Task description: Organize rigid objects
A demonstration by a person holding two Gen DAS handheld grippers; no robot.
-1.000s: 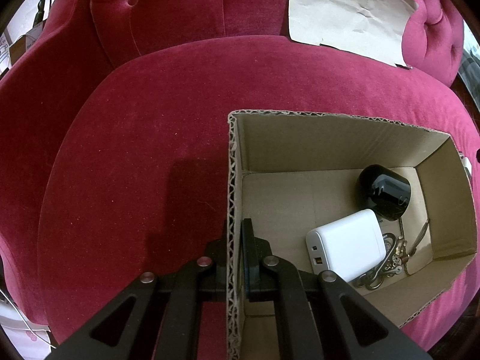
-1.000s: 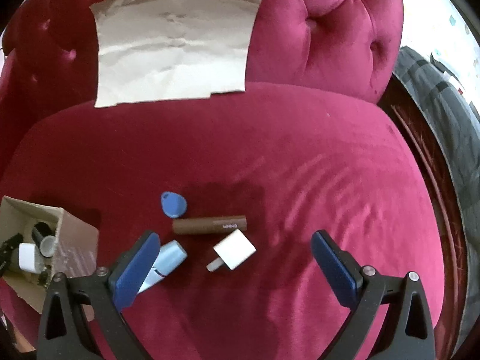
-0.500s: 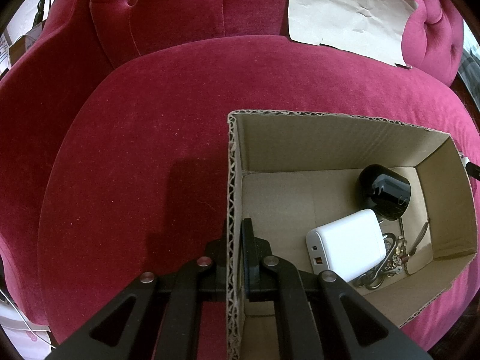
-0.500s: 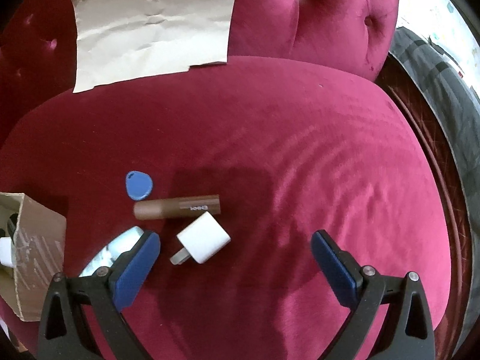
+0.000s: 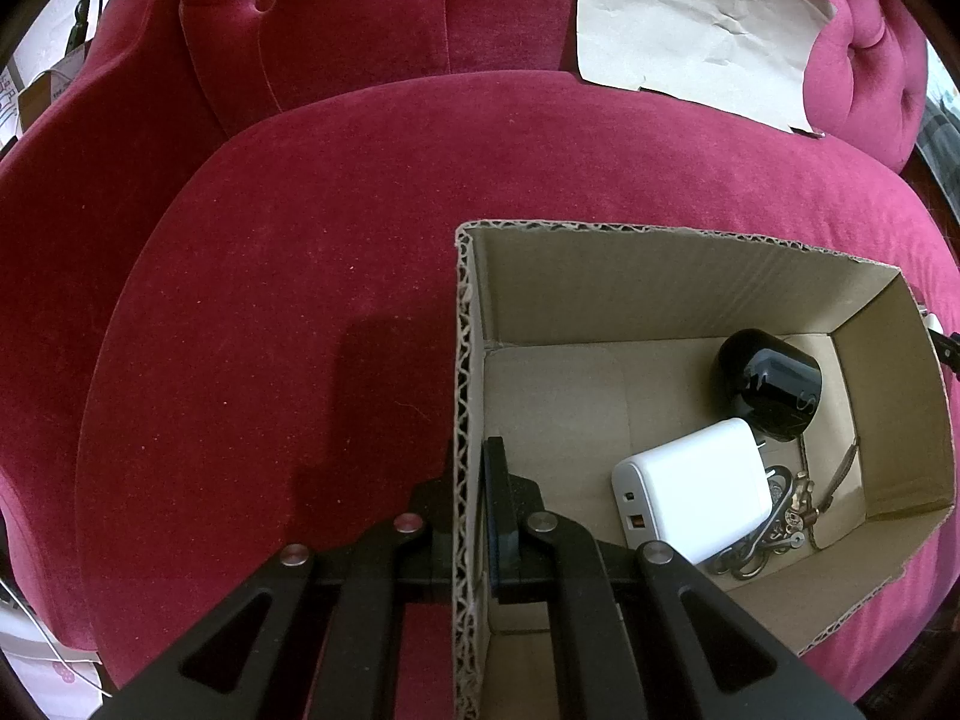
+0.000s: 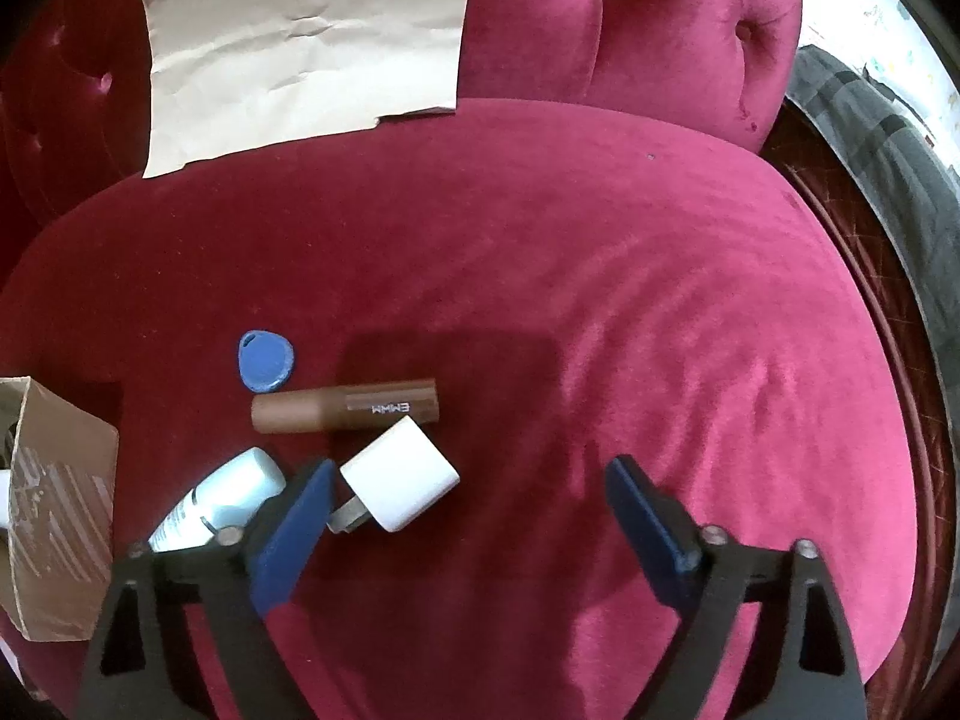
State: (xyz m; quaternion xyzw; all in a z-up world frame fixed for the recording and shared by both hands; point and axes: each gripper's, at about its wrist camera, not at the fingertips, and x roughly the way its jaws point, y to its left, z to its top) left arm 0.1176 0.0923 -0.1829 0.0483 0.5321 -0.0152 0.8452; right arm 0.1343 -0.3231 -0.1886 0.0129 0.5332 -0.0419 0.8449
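Observation:
My left gripper (image 5: pixel 474 462) is shut on the left wall of an open cardboard box (image 5: pixel 465 360) that stands on the red velvet seat. Inside lie a white charger (image 5: pixel 696 492), a black round device (image 5: pixel 768 384) and a bunch of keys (image 5: pixel 780 516). My right gripper (image 6: pixel 471 480) hangs low over the seat, its jaws closing; a small white plug adapter (image 6: pixel 399 480) lies between them by the left finger (image 6: pixel 300 516), and no pad presses on it. Beside it lie a brown tube (image 6: pixel 345 407), a blue tag (image 6: pixel 264 360) and a pale blue bottle (image 6: pixel 222 495).
A sheet of brown paper (image 6: pixel 300 36) leans on the tufted backrest (image 6: pixel 630 30). The cardboard box (image 6: pixel 54 510) shows at the left edge of the right wrist view. The seat's right edge drops to a dark floor with a grey cloth (image 6: pixel 888 168).
My right gripper has come down and nearer to the white plug adapter, and its fingers have drawn closer together. The left gripper and the box have not moved.

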